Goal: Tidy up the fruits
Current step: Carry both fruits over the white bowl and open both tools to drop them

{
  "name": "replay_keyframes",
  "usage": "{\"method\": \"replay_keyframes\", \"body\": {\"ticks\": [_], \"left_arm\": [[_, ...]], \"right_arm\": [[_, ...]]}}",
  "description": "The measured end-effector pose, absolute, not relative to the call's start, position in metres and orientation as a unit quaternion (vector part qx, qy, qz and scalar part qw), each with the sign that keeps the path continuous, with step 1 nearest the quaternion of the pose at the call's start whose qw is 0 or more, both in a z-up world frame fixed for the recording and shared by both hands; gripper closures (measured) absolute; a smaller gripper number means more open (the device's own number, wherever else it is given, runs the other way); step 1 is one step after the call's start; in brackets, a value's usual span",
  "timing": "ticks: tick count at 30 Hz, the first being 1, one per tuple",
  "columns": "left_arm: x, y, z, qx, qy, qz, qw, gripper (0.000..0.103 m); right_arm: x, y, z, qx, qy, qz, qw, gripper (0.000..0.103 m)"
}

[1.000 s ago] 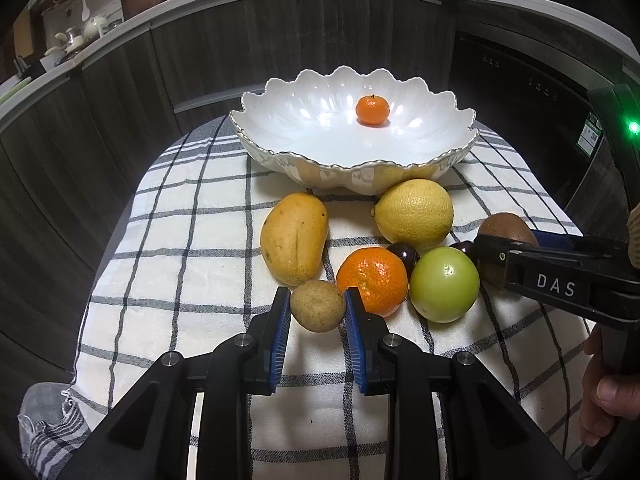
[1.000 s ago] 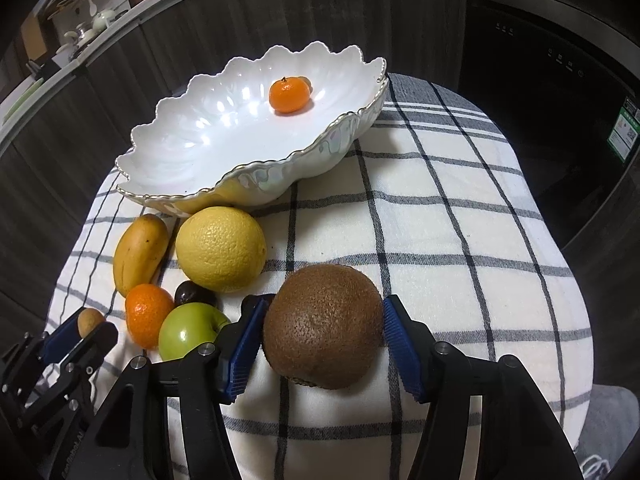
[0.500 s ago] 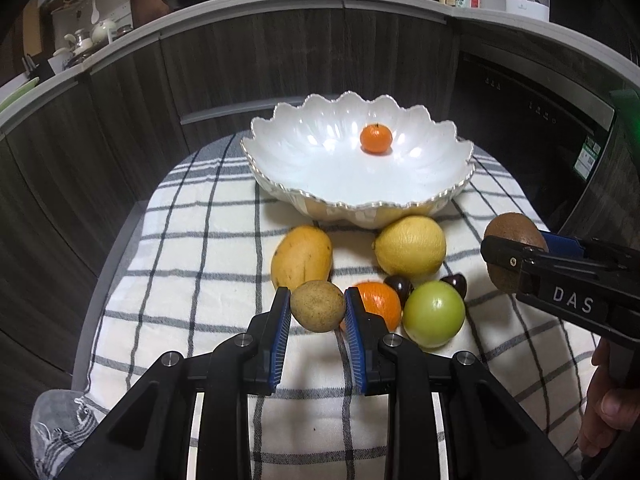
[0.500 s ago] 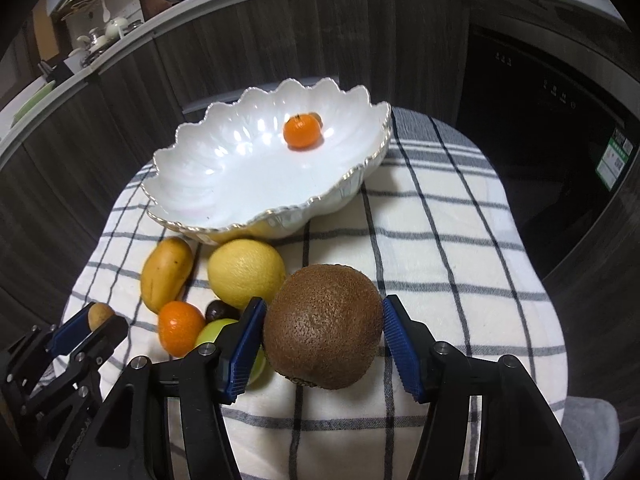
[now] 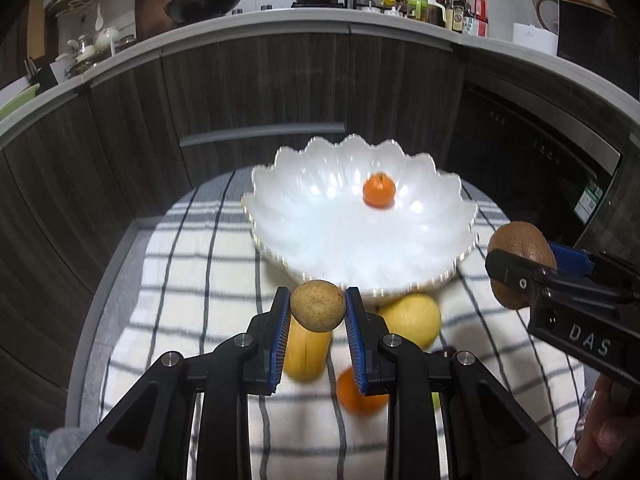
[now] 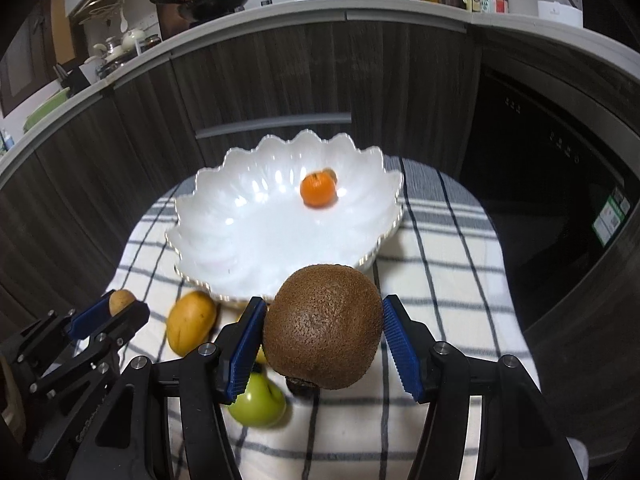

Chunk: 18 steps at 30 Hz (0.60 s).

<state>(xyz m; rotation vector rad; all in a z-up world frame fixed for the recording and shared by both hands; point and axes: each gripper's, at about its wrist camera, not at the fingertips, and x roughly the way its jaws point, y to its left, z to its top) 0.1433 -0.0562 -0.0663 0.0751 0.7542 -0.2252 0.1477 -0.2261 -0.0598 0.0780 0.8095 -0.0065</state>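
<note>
My left gripper (image 5: 318, 300) is shut on a small tan round fruit (image 5: 318, 311), lifted off the checked cloth (image 5: 192, 280) just before the near rim of the white scalloped bowl (image 5: 328, 236). My right gripper (image 6: 323, 304) is shut on a big brown kiwi (image 6: 324, 328), also in the air at the bowl's (image 6: 240, 236) near edge. One mandarin (image 5: 379, 189) lies in the bowl. On the cloth below lie a mango (image 5: 306, 354), a lemon (image 5: 410, 320), an orange (image 5: 360, 394), a green apple (image 6: 258, 400) and a dark plum (image 6: 298, 386), partly hidden by the fingers.
Dark wood cabinet fronts (image 5: 260, 88) curve behind the bowl, under a counter with a wok (image 5: 208, 0), a pot and bottles. A dark oven front (image 6: 560, 168) stands to the right. A person's hand (image 5: 600, 440) holds the right gripper's handle.
Both grippers have risen off the cloth with their fruit still held. The loose fruit now sits lower in view, and more of the counter shows above.
</note>
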Motion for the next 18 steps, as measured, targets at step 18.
{"method": "replay_keyframes", "body": {"ticks": [18], "left_arm": [[0.231,-0.066,-0.058,0.041,0.348,-0.105,0.931,0.076]], "right_arm": [[0.215,-0.231,-0.046,0.030,0.378,0.000,0.925,0.043]]}}
